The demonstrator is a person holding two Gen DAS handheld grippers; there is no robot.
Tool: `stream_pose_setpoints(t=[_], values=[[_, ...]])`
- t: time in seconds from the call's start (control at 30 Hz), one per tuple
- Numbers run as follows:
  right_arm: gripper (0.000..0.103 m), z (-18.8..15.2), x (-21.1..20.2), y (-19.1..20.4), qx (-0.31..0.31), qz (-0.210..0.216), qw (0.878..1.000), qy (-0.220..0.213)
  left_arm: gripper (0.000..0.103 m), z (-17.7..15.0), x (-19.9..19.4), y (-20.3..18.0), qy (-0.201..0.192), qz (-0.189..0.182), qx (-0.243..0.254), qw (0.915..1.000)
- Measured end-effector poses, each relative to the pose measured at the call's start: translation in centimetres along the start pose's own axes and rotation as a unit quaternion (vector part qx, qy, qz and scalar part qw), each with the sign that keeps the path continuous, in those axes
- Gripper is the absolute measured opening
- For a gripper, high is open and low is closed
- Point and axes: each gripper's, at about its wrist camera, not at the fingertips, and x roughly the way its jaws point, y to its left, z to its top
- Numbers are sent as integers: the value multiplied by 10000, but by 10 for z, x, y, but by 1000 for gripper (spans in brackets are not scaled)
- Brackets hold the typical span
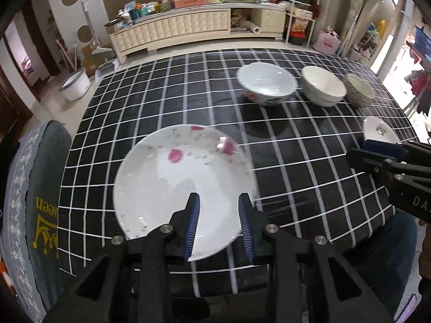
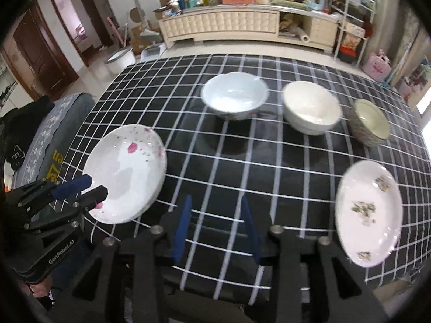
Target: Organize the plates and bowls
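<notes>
Nearest, the left tool [image 1: 218, 224] grips the near rim of the pink-flowered plate [image 1: 172, 185], apparently lifted off the checked surface [image 1: 296, 161] for stacking. The right tool [image 2: 216, 227] stands partly open and empty beside the green-sprigged plate [image 2: 369, 212]. Farther back, three bowls [image 2: 234, 98] sit in a row, seemingly awaiting nesting.

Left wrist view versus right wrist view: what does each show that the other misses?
Only the left wrist view shows the left claw closed on the pink-flowered plate's near rim from behind. Only the right wrist view shows the whole green-flowered plate and the right claw open over bare tablecloth. Both share the three bowls in a row.
</notes>
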Motion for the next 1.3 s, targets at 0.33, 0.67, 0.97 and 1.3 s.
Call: stream_pose_setpoints(t=[0.33, 0.67, 0.97, 1.3], values=[[48, -23, -28, -61, 420, -300, 9986, -118, 27, 10, -2, -64, -78, -218, 377, 9990], [63, -39, -44, -121, 910, -544, 9941, -238, 44, 27, 0, -136, -191, -479, 890, 9947], [72, -52, -45, -170, 1218, -756, 9895, -192, 56, 39, 16, -183, -116, -692, 1103, 9914], [79, -61, -33, -220, 1421, -935, 9854, -100, 56, 52, 47, -232, 127, -823, 1354, 9873]])
